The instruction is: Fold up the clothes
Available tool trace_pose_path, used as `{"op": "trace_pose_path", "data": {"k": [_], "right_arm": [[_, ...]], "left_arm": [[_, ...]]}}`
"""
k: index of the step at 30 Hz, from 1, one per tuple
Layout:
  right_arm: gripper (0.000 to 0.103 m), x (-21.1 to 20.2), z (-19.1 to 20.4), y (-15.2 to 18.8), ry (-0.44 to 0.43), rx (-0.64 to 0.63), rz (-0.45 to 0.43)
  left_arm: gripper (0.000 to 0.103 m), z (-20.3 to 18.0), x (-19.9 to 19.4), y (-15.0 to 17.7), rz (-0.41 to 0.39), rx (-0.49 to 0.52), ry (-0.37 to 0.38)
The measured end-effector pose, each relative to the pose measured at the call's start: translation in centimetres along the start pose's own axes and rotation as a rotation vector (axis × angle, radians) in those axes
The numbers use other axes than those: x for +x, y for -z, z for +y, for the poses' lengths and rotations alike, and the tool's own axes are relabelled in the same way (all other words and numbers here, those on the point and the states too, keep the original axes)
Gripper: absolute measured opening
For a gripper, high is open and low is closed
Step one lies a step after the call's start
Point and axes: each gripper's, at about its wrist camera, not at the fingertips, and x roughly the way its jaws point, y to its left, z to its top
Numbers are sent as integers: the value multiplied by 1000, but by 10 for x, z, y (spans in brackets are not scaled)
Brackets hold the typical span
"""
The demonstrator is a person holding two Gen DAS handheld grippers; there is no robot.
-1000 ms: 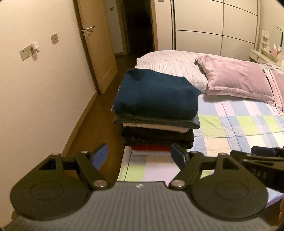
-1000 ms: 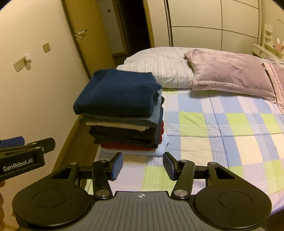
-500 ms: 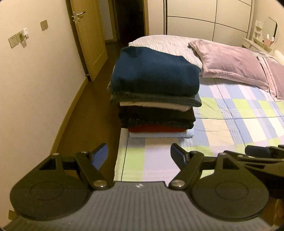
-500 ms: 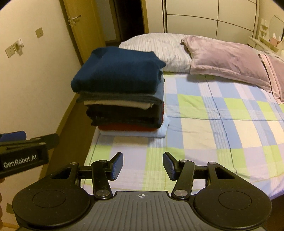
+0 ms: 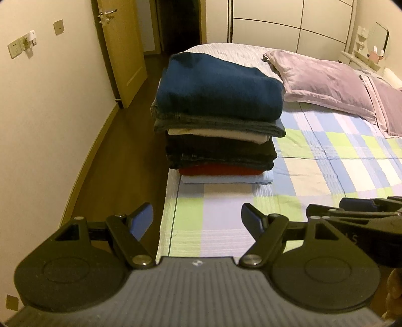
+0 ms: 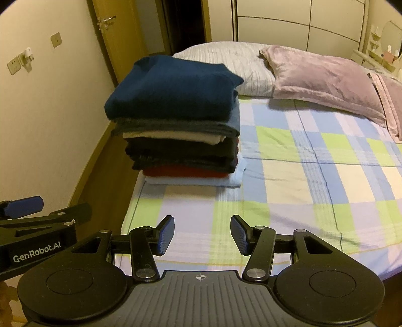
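Note:
A stack of folded clothes (image 5: 218,120) (image 6: 176,125) sits at the left edge of the checked bedsheet (image 5: 326,151) (image 6: 301,163). A dark blue garment (image 5: 216,85) (image 6: 173,90) lies on top, with grey, cream, black, red and pale blue layers under it. My left gripper (image 5: 197,217) hovers open over the bed's near left corner, short of the stack, holding nothing. My right gripper (image 6: 202,232) is open and empty above the near edge of the bed, just right of the stack. Each gripper shows at the side of the other's view.
Two mauve pillows (image 5: 324,80) (image 6: 324,78) and a striped white pillow (image 6: 226,57) lie at the head of the bed. A wall (image 5: 37,113) and a strip of wooden floor (image 5: 125,163) run along the left, ending at an open door (image 5: 123,45). Wardrobes (image 6: 289,22) stand behind.
Both grippers have pulled back and tilted down a little, so the stack sits lower and farther ahead in each view. Both stay open. The clothes have not moved.

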Motion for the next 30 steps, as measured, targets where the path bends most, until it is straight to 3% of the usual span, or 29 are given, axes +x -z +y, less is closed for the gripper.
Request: {"op": "trace_pose_path", "data": {"k": [30], "right_arm": [[53, 14, -9, -16, 8, 0, -15]], "left_arm": [[75, -7, 23, -13, -13, -14, -4]]}}
